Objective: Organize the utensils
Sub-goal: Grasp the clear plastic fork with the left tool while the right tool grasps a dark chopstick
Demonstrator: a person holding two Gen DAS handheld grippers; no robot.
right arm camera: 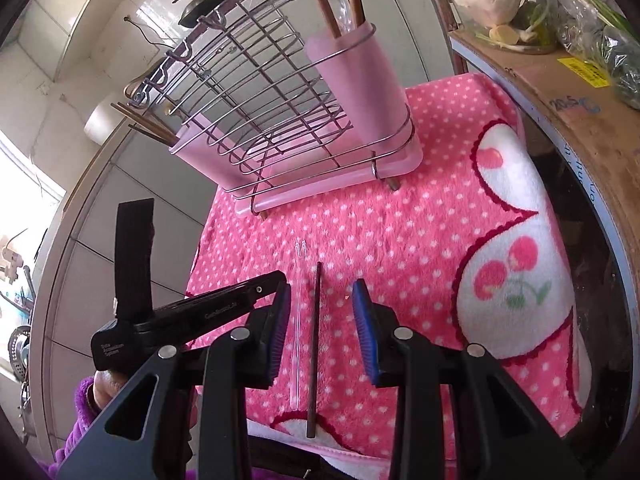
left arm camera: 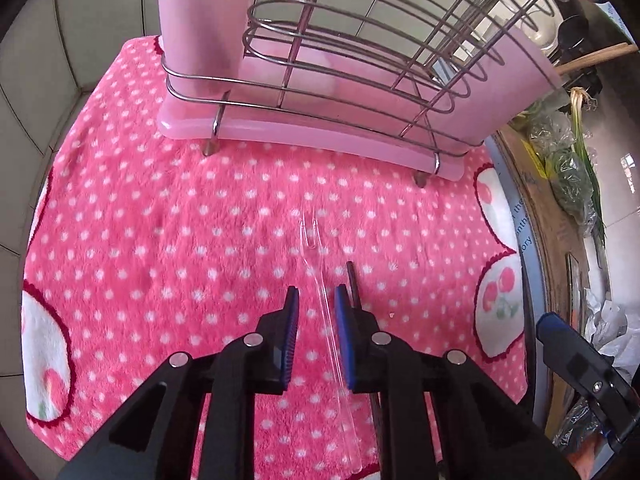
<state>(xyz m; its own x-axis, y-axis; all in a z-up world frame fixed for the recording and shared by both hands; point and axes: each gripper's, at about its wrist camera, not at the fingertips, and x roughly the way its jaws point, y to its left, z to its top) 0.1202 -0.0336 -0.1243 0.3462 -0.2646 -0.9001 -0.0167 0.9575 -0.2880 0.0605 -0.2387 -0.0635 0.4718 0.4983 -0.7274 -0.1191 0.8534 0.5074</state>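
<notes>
A clear plastic fork lies flat on the pink dotted towel, tines toward the rack. A dark chopstick lies just right of it. My left gripper is open, low over the towel, with the fork's handle between its blue pads. In the right wrist view the fork and the chopstick lie side by side; my right gripper is open with both between its fingers. The wire utensil rack stands at the back, with pink cups holding wooden-handled utensils.
A tiled wall runs behind and left of the towel. A cardboard box with bagged greens and garlic stands along the right edge. The left gripper's body is close beside the right gripper's left finger.
</notes>
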